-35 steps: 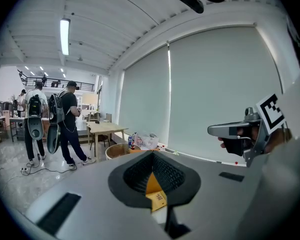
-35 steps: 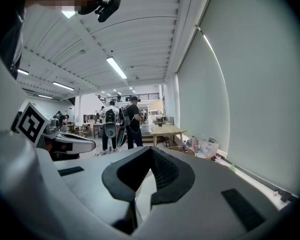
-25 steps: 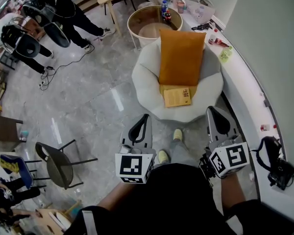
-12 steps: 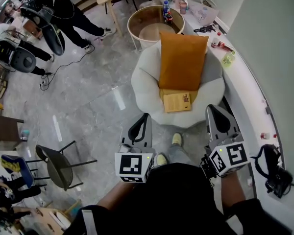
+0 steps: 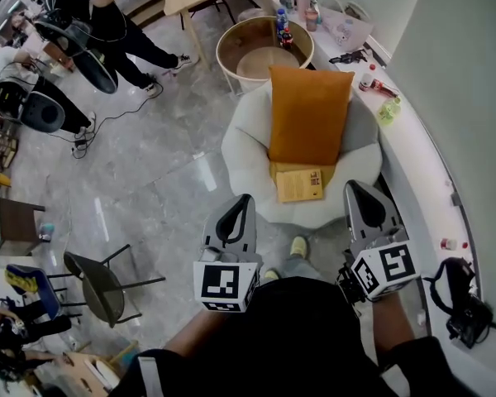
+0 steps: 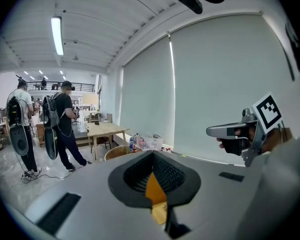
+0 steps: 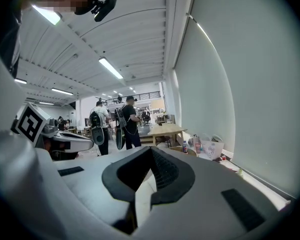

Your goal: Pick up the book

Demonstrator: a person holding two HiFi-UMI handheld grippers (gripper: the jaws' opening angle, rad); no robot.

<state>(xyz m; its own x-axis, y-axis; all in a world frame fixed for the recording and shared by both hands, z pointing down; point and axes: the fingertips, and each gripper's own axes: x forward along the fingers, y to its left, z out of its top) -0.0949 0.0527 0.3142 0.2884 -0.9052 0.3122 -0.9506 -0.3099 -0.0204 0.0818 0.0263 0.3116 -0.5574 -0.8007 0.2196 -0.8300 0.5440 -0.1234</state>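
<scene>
Gap to chair (image 5: 250, 151) is cut vs 1 s ago. Book (image 5: 300, 185) is now seen just ahead, between L gripper (image 5: 241, 212) and R gripper (image 5: 362, 203). Both jaw pairs are held together, empty. Approach judged nearly done; jaws not yet opened.

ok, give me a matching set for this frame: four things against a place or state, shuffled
1 book
2 cushion
3 round table
4 right hand-held gripper

A shut, empty
B flat on the chair seat
C beyond the chair
D propped against the chair back

Pairs: 1-B, 2-D, 3-C, 4-A
</scene>
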